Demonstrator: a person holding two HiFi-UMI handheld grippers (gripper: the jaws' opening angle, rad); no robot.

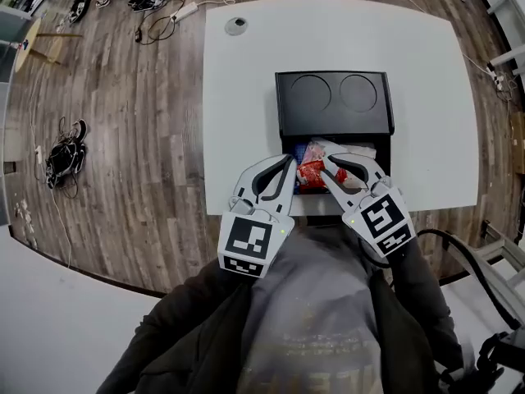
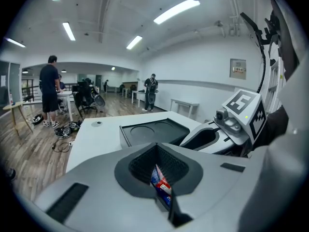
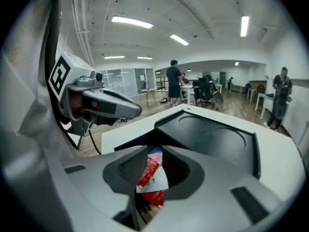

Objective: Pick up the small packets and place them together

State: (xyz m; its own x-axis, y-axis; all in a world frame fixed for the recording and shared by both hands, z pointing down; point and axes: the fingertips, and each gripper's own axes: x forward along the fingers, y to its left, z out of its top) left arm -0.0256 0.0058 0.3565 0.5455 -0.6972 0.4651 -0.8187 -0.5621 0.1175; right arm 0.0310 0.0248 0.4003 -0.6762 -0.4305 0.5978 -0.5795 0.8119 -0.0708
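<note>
A black box [image 1: 332,97] with two round dents in its lid stands on the white table [image 1: 246,97]. Its near compartment holds several small packets [image 1: 349,148]. My left gripper [image 1: 290,164] hovers over that compartment's left side, shut on a small blue and red packet [image 2: 161,181]. Close beside it, my right gripper [image 1: 326,164] is shut on a red and white packet [image 3: 152,178], which shows as a red packet [image 1: 310,173] between the two grippers in the head view. Both grippers point slightly downward, tips almost together.
A small round disc [image 1: 236,25] lies near the table's far edge. Cables and a power strip [image 1: 184,11] lie on the wooden floor [image 1: 123,138] to the left. Several people [image 2: 49,88] stand by desks far off.
</note>
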